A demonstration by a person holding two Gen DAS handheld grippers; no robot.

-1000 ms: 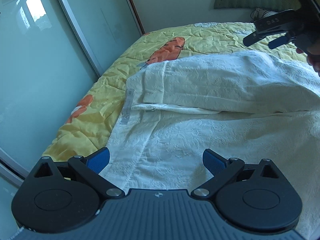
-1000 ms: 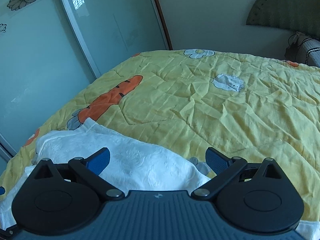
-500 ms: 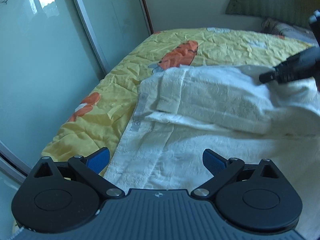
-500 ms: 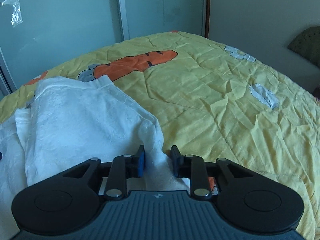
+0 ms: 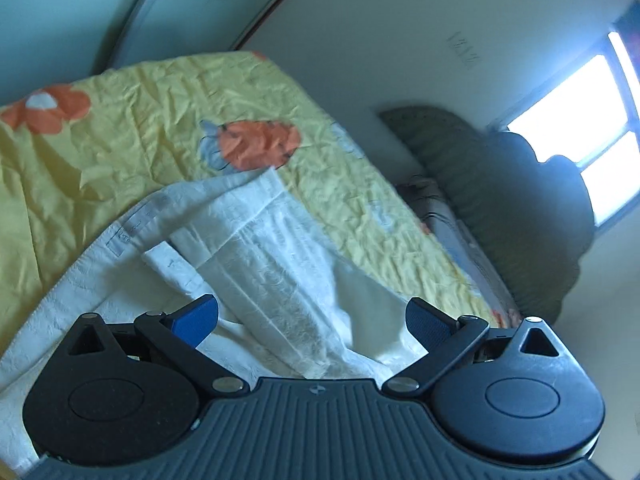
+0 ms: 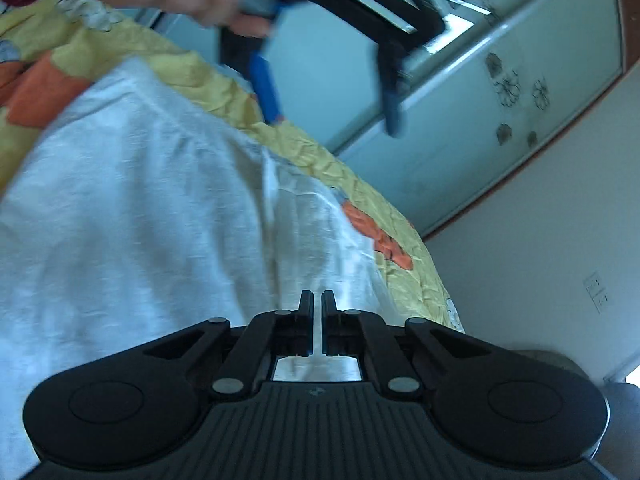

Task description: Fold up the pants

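Pants lie half-folded on the bed, pinched by the closed right gripper; carry that layer across taut while the wide-open, empty left gripper steadies the crease.

Cool daylight glares from the window; fisheye edges bend, right-wrist view motion-blurred.

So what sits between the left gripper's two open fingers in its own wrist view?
White pants fabric: a folded ridge of it runs up between the spread blue fingers of the left gripper. Nothing is clamped, and the yellow bedspread lies beyond.
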